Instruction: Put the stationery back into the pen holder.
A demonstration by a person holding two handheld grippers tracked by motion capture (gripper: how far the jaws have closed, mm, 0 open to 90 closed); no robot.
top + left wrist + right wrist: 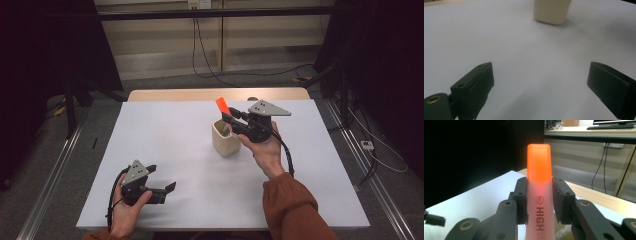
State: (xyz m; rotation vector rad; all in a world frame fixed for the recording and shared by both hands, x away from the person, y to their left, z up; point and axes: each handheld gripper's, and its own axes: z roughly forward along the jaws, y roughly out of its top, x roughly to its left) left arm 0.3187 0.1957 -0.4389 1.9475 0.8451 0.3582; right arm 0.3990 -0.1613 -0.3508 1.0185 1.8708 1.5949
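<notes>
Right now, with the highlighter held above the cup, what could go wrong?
1. The right gripper clamps the orange highlighter just below its cap, with most of the body hanging underneath, so it might pivot or slip.
2. The highlighter sits over the near rim of the cream cup; a skewed move could catch the rim and tip the cup.
3. The left gripper rests open, far from the cup, so nothing steadies it.

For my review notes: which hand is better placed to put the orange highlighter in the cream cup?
Right. The right gripper already clamps the orange highlighter pen just above the cream ceramic cup. The left gripper sits open and empty near the table's front edge.
</notes>
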